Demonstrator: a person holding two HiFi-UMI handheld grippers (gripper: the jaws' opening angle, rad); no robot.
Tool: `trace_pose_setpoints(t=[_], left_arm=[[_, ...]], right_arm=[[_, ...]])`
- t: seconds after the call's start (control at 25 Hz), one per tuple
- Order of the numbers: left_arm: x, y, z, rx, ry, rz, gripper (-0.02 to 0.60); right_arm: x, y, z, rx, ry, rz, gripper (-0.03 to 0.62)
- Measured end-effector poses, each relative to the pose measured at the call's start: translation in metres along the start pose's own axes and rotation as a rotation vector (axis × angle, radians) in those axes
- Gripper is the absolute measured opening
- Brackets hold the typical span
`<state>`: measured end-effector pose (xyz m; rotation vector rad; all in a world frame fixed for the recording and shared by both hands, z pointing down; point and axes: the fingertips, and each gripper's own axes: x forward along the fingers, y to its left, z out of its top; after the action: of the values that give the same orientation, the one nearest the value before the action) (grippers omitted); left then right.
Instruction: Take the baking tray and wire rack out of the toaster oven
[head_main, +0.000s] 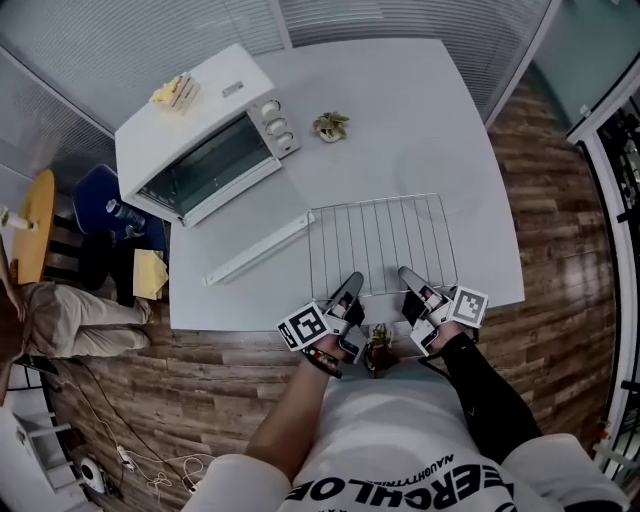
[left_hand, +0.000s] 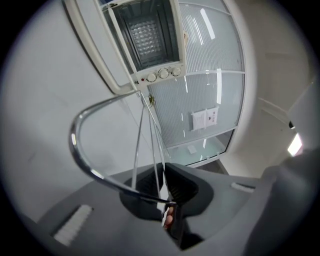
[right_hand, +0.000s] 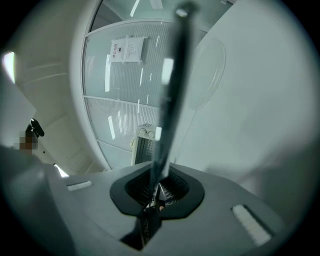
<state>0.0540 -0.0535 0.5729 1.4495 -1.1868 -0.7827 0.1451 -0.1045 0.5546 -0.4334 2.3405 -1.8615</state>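
The wire rack (head_main: 380, 240) hangs just over the front of the white table (head_main: 420, 110), its near edge out past the table's front edge. My left gripper (head_main: 350, 290) is shut on the rack's near left corner. My right gripper (head_main: 408, 280) is shut on its near right side. In the left gripper view the rack's curved corner rod (left_hand: 80, 145) runs into the shut left gripper (left_hand: 167, 207). In the right gripper view a rack rod (right_hand: 167, 100) rises from the shut right gripper (right_hand: 152, 200). The white toaster oven (head_main: 200, 140) stands at the back left.
A long narrow white piece (head_main: 260, 250) lies on the table between the oven and the rack. A small greenish object (head_main: 331, 125) sits right of the oven, and a yellow item (head_main: 175, 90) lies on its top. A blue chair (head_main: 100, 200) and a seated person (head_main: 70, 315) are at the left.
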Motion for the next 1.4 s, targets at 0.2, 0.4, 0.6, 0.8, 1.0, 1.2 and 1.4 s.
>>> trace_pose_setpoints(t=[0.2,0.4,0.6,0.8,1.0,1.2,1.4], left_arm=[[-0.013,0.006,-0.022,-0.005,0.062,0.0,0.064],[-0.024,0.01,-0.034,-0.032,0.086,-0.002,0.064],[-0.031,0.012,-0.044,-0.037,0.11,0.001,0.064],[-0.04,0.012,-0.052,-0.069,0.121,-0.009,0.067],[-0.046,0.017,-0.06,-0.1,0.136,-0.009,0.066],[-0.049,0.025,-0.068,-0.116,0.154,0.013,0.066],[-0.045,0.027,-0.064,-0.12,0.148,0.028,0.066]], right_arm=[[-0.024,-0.013,-0.021,0.023,-0.051,-0.046,0.011],[-0.035,-0.011,-0.033,0.023,-0.075,-0.072,0.011],[-0.047,-0.018,-0.043,0.042,-0.102,-0.12,0.012],[-0.053,-0.03,-0.054,0.078,-0.122,-0.206,0.014],[-0.057,-0.035,-0.064,0.087,-0.145,-0.256,0.023],[-0.05,-0.032,-0.075,0.015,-0.064,-0.259,0.049],[-0.034,-0.023,-0.097,0.02,0.05,-0.217,0.085]])
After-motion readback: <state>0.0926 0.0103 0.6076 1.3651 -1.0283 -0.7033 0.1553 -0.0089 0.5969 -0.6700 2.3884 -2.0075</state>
